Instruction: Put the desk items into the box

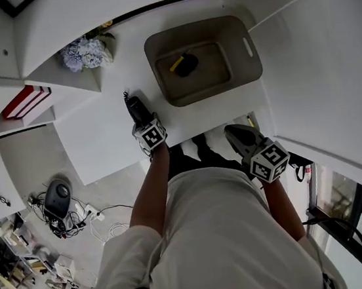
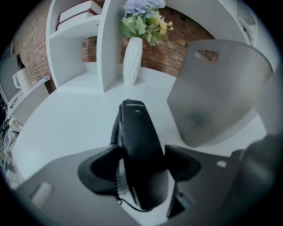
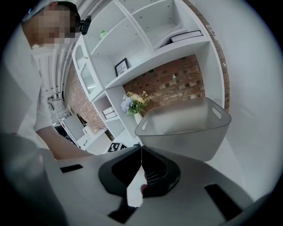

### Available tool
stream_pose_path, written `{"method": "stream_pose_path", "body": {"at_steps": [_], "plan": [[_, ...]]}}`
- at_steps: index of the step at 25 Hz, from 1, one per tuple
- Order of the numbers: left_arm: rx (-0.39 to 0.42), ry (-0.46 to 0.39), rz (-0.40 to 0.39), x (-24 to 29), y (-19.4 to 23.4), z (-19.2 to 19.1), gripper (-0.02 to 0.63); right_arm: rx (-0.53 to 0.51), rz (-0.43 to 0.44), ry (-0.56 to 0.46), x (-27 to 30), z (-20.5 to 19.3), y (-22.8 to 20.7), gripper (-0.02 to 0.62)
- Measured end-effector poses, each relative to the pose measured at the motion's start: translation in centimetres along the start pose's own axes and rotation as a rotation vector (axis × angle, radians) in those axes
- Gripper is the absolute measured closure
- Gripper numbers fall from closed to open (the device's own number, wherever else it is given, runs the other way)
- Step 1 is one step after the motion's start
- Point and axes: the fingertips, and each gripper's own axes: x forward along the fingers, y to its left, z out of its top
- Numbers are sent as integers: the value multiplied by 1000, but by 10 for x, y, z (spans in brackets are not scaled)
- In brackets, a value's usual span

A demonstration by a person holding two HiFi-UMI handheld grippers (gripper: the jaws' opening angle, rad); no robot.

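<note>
A black stapler lies on the white desk, just left of the grey box. My left gripper straddles the stapler, jaws open, one on each side of it and not pressing. Inside the box lie a yellow and a black item. The box stands close on the stapler's right. My right gripper hovers at the desk's near edge, in front of the box. Its jaws are shut, with nothing between them.
A white vase of flowers stands behind the stapler against a shelf divider. Red books lie on a lower shelf at left. The desk's curved front edge runs beside the person's body; cables and gear lie on the floor below.
</note>
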Motion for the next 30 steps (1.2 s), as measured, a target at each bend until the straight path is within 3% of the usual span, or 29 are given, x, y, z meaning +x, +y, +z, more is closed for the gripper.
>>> {"method": "stream_pose_path", "body": {"at_steps": [5, 12, 20, 30], "plan": [[-11, 39, -14, 17, -8, 0, 258, 8, -25, -3, 1, 2, 0, 594], [116, 72, 43, 37, -12, 3, 248, 17, -69, 0, -2, 1, -3, 594], [205, 100, -59, 31, -14, -4, 273, 36, -89, -9, -1, -2, -7, 594], [201, 64, -147, 6, 2, 13, 275, 35, -90, -31, 5, 4, -8, 594]]}}
